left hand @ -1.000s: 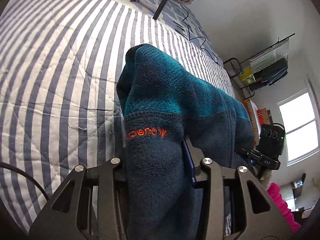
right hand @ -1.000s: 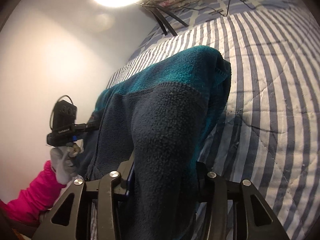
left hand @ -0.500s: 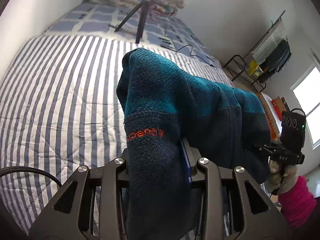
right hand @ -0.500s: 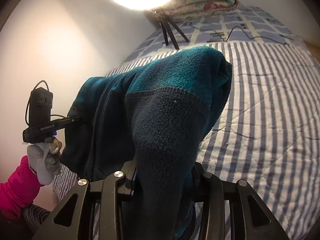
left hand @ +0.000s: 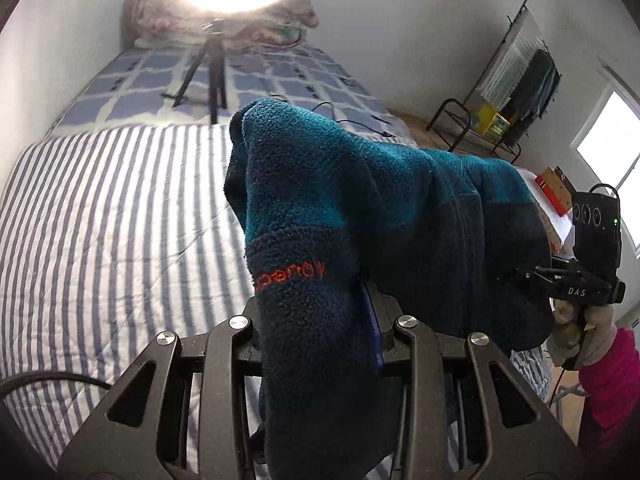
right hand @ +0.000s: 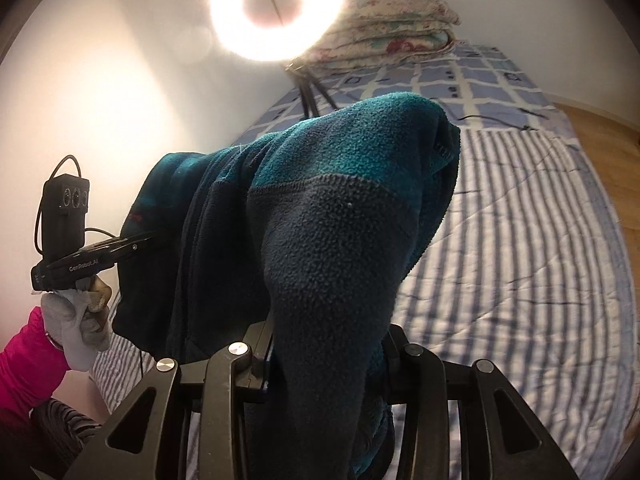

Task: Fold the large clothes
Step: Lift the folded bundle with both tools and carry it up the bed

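A teal and navy fleece jacket with an orange logo hangs in the air above the striped bed. My left gripper is shut on one end of it, and the cloth drapes over the jaws and hides the fingertips. My right gripper is shut on the other end of the jacket, fingertips also hidden. The right gripper also shows in the left wrist view, and the left gripper in the right wrist view. The jacket spans between the two.
A ring light on a tripod stands on the bed near a folded floral quilt. A cable lies across the checked sheet. A metal rack and a window are to the right. Wood floor borders the bed.
Both grippers have lifted the jacket higher and tilted up, so more of the bed's far end, ring light and quilt show. Both stay shut on the jacket.
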A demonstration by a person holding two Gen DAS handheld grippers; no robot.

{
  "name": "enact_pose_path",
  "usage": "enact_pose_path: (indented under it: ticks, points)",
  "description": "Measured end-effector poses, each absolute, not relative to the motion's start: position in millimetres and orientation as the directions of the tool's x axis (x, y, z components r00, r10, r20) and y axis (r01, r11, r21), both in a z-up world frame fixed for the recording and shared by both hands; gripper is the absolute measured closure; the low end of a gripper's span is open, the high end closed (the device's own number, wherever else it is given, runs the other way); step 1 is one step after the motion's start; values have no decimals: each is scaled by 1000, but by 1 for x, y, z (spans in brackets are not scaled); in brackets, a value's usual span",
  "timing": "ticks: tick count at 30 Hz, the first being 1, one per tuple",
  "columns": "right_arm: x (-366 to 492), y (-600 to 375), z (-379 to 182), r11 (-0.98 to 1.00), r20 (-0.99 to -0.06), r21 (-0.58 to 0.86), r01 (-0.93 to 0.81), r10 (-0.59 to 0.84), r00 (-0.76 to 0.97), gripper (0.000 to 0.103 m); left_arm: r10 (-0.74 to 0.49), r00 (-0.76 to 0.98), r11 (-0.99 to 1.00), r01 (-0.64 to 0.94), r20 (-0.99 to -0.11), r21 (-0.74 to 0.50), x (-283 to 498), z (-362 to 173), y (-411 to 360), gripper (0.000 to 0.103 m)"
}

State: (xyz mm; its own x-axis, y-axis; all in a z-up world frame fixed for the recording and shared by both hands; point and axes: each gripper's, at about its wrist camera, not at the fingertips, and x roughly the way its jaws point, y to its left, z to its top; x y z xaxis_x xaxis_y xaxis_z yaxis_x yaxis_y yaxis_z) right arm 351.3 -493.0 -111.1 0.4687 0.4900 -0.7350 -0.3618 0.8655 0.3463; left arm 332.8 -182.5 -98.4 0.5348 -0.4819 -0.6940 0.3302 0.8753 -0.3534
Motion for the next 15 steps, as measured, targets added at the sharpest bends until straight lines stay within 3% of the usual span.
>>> enact_pose_path:
  ticks: [15]
  points:
    - [391,-574,-95,932,-757,242,-270,356,549,66,-535,538,838,433,-651,-331,397,-94,-284,70]
